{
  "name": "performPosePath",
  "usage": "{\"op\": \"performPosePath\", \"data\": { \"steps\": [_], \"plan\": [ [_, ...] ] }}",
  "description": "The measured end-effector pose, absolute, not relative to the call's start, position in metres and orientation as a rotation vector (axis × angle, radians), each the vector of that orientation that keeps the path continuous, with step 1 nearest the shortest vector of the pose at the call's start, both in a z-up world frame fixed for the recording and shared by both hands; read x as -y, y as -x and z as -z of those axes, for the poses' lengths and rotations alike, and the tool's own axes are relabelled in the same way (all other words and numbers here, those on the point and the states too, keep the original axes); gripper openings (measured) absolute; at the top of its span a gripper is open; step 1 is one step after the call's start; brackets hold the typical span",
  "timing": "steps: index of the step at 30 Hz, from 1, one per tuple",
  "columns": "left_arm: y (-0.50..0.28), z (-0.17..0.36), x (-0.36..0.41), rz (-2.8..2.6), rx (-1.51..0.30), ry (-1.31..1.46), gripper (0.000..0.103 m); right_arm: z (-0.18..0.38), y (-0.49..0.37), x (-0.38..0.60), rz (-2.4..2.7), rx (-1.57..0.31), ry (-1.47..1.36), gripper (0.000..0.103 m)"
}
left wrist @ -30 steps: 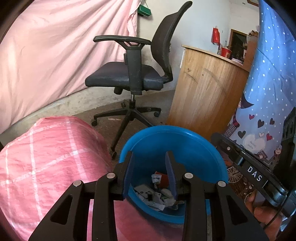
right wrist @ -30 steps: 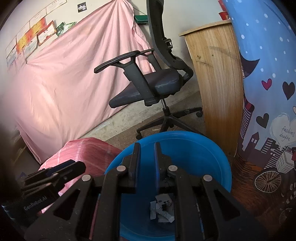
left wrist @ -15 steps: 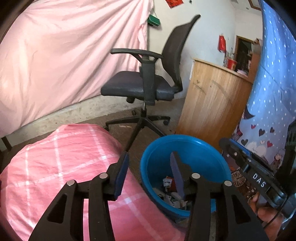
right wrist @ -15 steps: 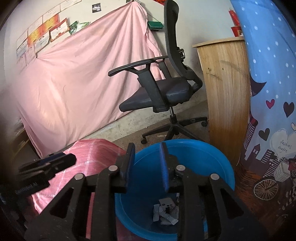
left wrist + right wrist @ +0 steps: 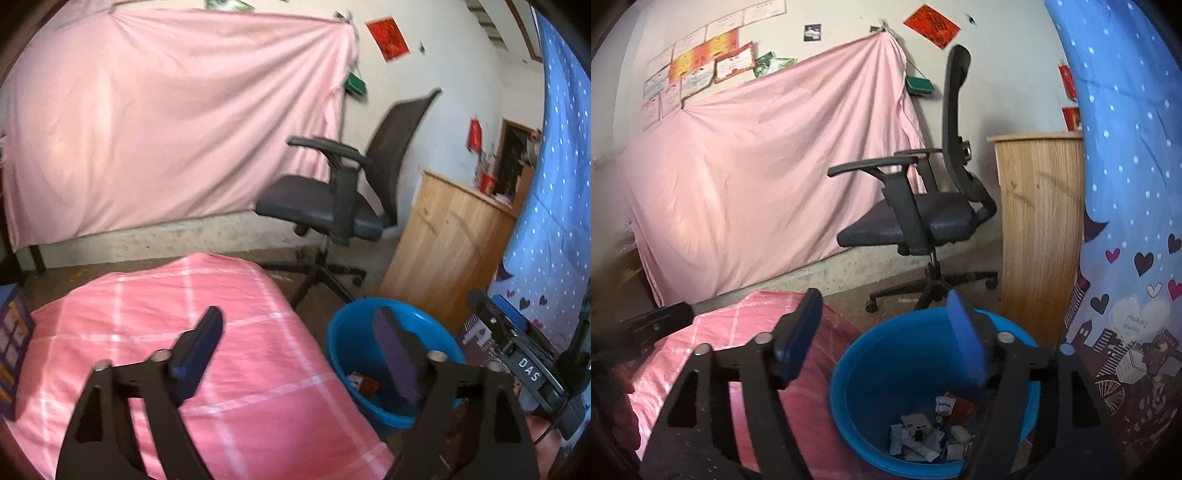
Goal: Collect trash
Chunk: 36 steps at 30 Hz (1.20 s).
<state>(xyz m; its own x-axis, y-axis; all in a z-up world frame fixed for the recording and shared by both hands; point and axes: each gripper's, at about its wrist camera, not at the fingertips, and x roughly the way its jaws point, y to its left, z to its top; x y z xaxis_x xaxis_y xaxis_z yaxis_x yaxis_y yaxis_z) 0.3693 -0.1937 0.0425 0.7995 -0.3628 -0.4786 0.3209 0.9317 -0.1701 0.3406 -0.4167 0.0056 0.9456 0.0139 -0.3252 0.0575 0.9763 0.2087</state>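
Left tool spread wide and empty, right tool likewise, blue bucket partly hidden behind fingers, trash inside blurred.

Both the left gripper and right gripper have spread wide and pulled up and back from the blue bin, now farther off.

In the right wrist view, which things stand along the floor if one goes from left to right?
Pink checked cushion → blue bin holding trash → wooden cabinet → blue printed curtain.
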Motion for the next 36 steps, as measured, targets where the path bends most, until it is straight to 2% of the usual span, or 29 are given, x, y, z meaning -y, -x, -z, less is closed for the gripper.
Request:
{"op": "performPosePath", "data": {
  "steps": [2,16,20,36],
  "plan": [
    [-0.359,-0.044,0.179,0.330,-0.488,0.104,0.093,-0.008,-0.337,0.411,0.016,-0.324,-0.206,0.103],
    [-0.297,-0.035,0.108,0.189,-0.415,0.118,0.095,-0.014,-0.277,0.365,-0.008,-0.286,-0.170,0.103],
    [-0.278,-0.037,0.094,0.164,-0.399,0.128,0.099,-0.016,-0.259,0.355,-0.011,-0.279,-0.167,0.103],
    [-0.176,-0.029,0.071,0.168,-0.341,0.051,0.100,-0.010,-0.145,0.306,-0.019,-0.277,-0.127,0.103]
  ]
}}
